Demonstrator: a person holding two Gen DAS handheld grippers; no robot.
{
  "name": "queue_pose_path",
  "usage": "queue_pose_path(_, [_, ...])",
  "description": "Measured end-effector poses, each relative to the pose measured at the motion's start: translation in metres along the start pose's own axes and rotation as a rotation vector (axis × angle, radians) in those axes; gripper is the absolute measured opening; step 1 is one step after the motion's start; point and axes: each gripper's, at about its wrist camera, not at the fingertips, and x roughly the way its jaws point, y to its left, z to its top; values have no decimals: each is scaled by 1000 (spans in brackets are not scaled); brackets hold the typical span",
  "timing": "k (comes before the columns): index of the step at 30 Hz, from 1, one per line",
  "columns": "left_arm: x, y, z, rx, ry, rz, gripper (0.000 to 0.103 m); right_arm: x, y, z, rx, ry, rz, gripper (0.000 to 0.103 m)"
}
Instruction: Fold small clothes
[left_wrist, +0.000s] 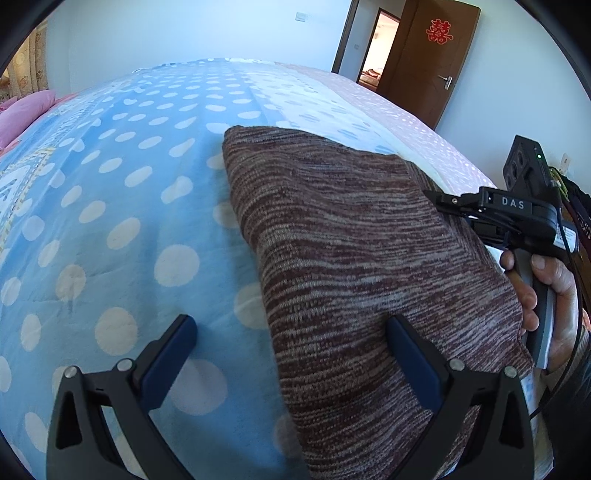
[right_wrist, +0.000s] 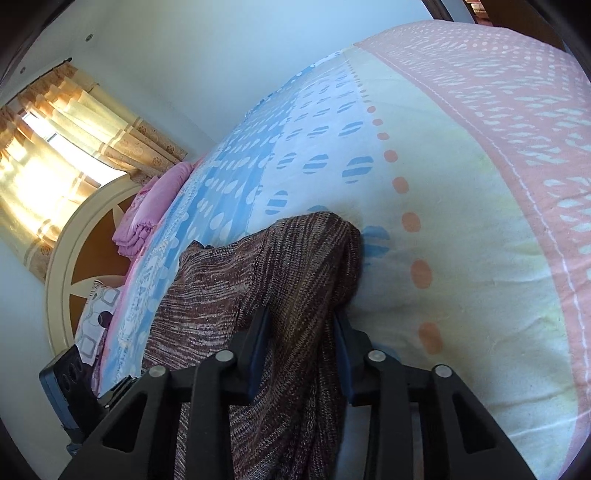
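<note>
**Sweater pinched on the right, free on the left**

Sweater (left_wrist: 354, 258): brown-and-cream marled knit, ribbed streaks, lying as a folded slab on the bedspread (left_wrist: 110, 206), a soft fleece in blue with pale dots. Your right gripper (right_wrist: 301, 347) has its blue pads clamped on a bunched fold of the knit, which humps up just beyond the fingertips. Your left gripper (left_wrist: 291, 354) hovers over the sweater's near edge, fingers spread wide, nothing between them. Beyond the sweater, the bedspread turns cream, then pink (right_wrist: 517, 122).
</note>
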Motion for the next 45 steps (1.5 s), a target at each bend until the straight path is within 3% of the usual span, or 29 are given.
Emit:
queue_pose_path(5, [2,-2,2,12,4,-11,103,4,9,-2,-43,2,-27,23])
queue_pose_path(10, [0,-9,0,42,-2,-10,93,4,17,-6,-87,-13,-78,22])
queue_pose_path(13, [-2,-17,1,64,-1,-7,81,4,19,-6,-95,-14,-100,22])
queue_pose_path(16, [-4,-27,1,81,3,-13,62,2,23,-6,-101,-18,-132,20])
queue_pose_path(23, [-17,-41,-1,148,-26,58,28,-14,42,-15,-138,-77,-180,17])
queue_pose_path(32, [-46,-38,-4,165,-15,75,24,-45,85,-31,-184,-125,-126,17])
queue_pose_path(45, [-103,-11,-36,170,-50,147,24,-50,150,-80,-210,-127,-18,16])
